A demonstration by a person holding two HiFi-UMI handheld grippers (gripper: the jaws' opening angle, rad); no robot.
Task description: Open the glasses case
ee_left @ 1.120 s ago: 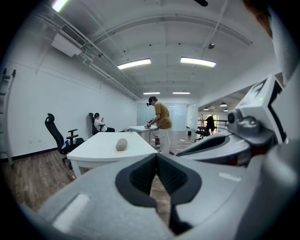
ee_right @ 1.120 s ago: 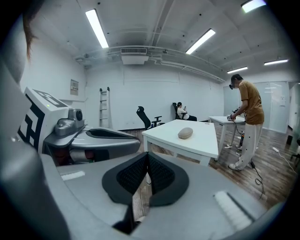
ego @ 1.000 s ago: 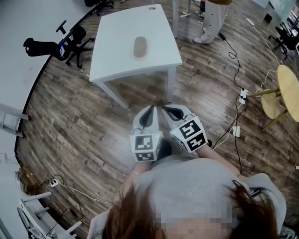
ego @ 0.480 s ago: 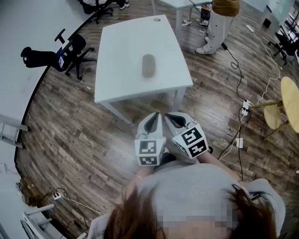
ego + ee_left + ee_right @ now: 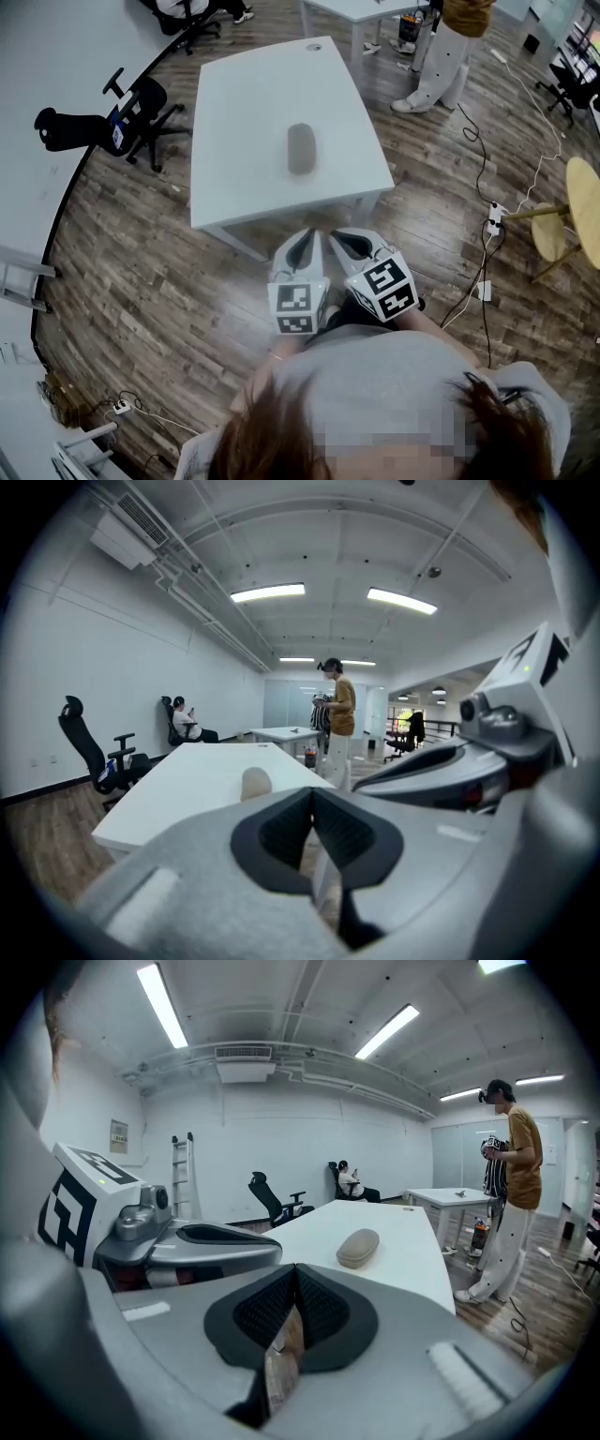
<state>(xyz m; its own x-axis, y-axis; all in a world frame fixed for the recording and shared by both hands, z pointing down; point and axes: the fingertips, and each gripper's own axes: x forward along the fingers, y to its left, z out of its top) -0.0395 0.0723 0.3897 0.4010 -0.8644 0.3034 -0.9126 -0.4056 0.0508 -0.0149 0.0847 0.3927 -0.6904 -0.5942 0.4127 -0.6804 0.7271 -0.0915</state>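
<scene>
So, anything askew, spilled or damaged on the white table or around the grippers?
Nothing stands out. The beige oval glasses case lies closed on the white rectangular table. The left gripper and right gripper are shut and empty, short of the table's edge.

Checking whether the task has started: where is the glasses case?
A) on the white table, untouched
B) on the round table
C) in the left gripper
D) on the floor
A: the case lies on the table, while the left gripper and right gripper are shut, short of it.
</scene>
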